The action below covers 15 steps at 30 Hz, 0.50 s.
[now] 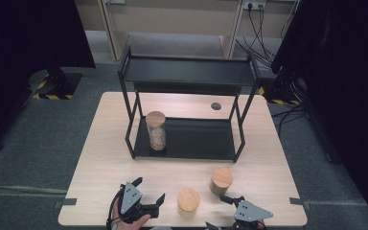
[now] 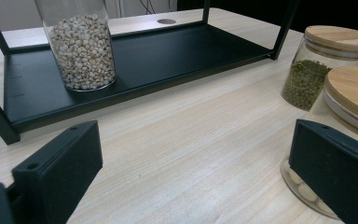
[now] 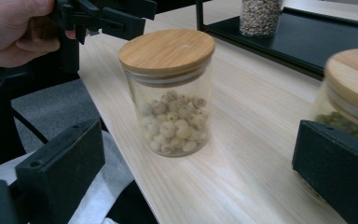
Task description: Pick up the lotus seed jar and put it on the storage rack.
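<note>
Reaching for 2 jars on the surface [image 1: 100, 158] before the rack [image 1: 187, 139]: left tool [image 1: 149, 205] wide beside pale-bean jar [image 1: 188, 200], right tool [image 1: 222, 211] wide near green-bean jar [image 1: 221, 180]. Next, likely closing around one.

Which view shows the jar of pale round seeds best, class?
The right gripper view: the seed jar stands whole and close, with wooden lid and contents clear. The high view shows mostly its lid from above. The left gripper view shows it cut off at the right edge, partly behind a jaw.
</note>
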{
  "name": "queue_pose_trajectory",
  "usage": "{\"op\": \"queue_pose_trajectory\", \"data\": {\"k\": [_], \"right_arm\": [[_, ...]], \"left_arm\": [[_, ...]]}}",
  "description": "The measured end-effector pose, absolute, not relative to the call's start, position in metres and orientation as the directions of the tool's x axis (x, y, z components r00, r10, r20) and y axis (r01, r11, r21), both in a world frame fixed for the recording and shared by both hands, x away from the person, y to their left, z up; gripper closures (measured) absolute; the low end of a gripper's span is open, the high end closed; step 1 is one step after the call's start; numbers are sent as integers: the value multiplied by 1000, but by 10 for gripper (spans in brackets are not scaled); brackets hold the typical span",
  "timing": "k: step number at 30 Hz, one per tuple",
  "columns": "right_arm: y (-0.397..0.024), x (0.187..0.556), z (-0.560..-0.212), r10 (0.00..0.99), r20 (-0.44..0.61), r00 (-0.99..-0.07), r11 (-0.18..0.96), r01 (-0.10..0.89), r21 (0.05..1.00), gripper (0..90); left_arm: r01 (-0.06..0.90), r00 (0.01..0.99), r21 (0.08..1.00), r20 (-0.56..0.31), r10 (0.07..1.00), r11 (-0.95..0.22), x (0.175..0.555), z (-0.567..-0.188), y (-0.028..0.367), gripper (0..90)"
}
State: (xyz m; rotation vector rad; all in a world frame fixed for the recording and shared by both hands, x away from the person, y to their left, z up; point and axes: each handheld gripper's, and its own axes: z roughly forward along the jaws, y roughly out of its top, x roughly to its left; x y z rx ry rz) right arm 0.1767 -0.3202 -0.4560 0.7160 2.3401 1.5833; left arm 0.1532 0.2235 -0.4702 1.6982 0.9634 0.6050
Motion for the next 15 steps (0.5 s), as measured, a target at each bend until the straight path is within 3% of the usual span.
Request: {"op": "queue_pose_trajectory", "data": {"k": [15], "right_arm": [[-280,192,-448,490,58,-870,330,247,911,41]], "left_arm": [[304,553,942,-53,831,-142,153,-471,223,22]]}}
